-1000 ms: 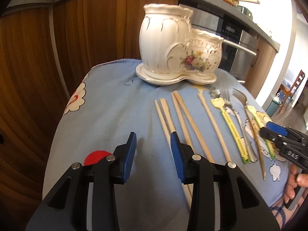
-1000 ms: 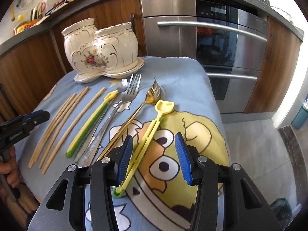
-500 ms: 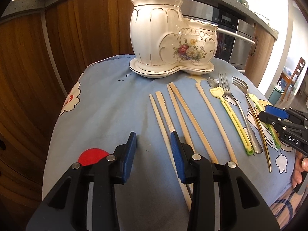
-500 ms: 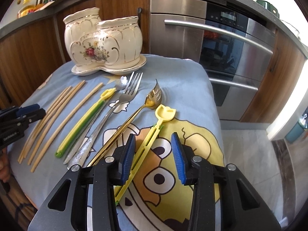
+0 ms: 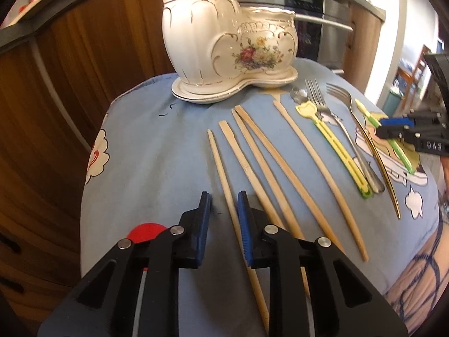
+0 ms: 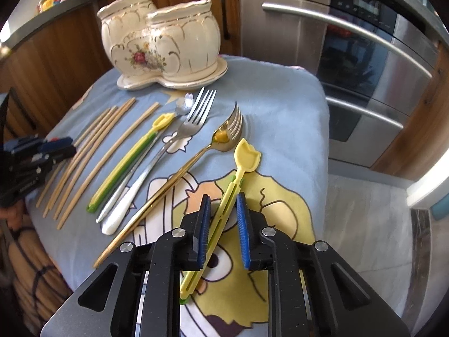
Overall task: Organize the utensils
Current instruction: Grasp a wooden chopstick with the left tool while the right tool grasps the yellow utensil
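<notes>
Both the left gripper (image 5: 221,210) and the right gripper (image 6: 223,214) are black plastic. Their jaws carry ribbed blue pads, with silver screw heads behind. White lettering marks the right gripper at the left-wrist view's right edge.

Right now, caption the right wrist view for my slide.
Right tongs, closing, straddle a yellow utensil on the cartoon cloth.

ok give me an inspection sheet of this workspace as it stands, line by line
surface: blue cartoon-print cloth over a raised top.
job's things: ceramic holder on its saucer at the far edge; five bamboo chopsticks; two yellow-green utensils, one beside the chopsticks, one at the right; silver fork; gold fork; small spoon.
clutter: nothing seen.
grippers: left gripper open, jaws just been closing, leftmost chopstick between them; right gripper open, jaws just been closing, straddling the right yellow-green utensil.
cables: nothing seen.
surroundings: wooden cabinets, steel oven.
</notes>
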### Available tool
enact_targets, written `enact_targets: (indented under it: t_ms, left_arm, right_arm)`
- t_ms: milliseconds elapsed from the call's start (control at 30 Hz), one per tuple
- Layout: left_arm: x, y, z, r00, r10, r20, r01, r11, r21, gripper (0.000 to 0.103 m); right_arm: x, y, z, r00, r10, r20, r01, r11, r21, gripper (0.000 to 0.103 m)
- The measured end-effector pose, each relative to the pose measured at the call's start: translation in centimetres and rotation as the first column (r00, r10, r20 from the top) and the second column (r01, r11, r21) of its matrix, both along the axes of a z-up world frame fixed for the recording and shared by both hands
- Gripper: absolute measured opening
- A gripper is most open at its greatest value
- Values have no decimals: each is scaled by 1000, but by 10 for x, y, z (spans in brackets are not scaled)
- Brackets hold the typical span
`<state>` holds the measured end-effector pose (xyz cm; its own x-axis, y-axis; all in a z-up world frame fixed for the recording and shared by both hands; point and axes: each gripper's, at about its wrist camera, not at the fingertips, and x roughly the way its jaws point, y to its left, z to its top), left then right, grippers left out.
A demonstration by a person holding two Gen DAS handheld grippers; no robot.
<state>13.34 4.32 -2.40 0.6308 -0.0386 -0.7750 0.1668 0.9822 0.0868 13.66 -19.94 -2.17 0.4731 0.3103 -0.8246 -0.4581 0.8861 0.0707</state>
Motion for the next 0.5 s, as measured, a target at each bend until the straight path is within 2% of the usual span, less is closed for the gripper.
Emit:
enact_targets:
  t_ms: [100, 233, 333, 500]
  left_arm:
    - [6, 8, 3, 998, -32, -59, 32, 999, 0, 20]
    - [14, 15, 6, 984, -96, -151, 96, 995, -3, 20]
    - [19, 13, 8, 967, -141, -212, 155, 987, 51, 20]
    - [28, 6, 10, 937, -196, -287, 234, 967, 102, 21]
  right_arm:
    - [7, 4, 2, 998, 42, -41, -45, 998, -50, 20]
    - [17, 4, 3, 992, 61, -114, -68, 996, -56, 21]
    - [25, 4, 4, 982, 64, -177, -76, 995, -60, 21]
    - [33, 12, 4, 975, 82, -208, -104, 989, -101, 21]
